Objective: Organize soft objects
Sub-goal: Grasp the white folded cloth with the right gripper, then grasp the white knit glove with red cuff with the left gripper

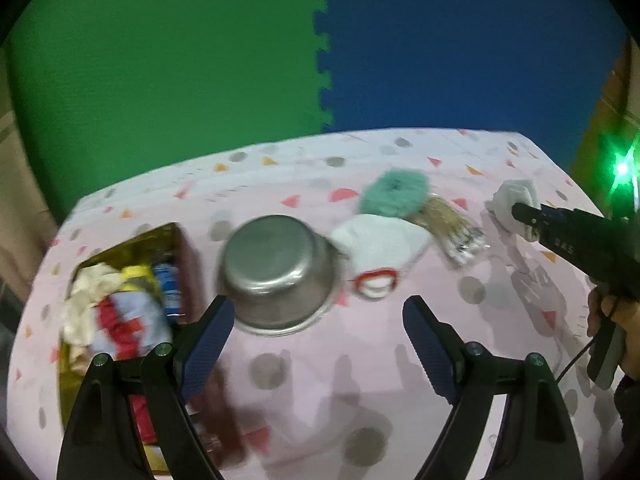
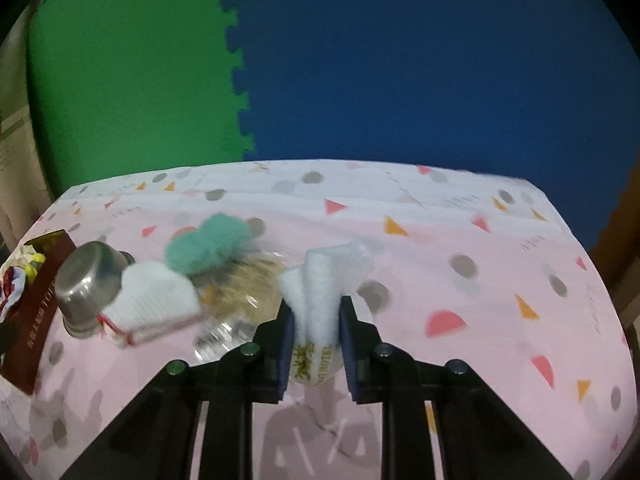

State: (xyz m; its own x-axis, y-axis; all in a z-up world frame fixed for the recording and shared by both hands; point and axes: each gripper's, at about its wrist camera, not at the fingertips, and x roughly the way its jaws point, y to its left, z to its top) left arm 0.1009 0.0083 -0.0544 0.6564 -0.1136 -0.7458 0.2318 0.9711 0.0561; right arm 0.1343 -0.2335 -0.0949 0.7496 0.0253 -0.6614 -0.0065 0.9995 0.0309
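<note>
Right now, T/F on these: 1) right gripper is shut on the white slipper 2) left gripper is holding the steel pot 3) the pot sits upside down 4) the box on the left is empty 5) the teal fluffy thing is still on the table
1) The right gripper is shut on the white slipper. True.
2) The left gripper holds the steel pot. False: its jaws stand wide open with nothing between them.
3) The pot sits upside down. True: its flat base faces up.
4) The box is empty. False: it already holds cloth items.
5) The teal fluffy item lies on the table. True, next to a white knit item.
</note>
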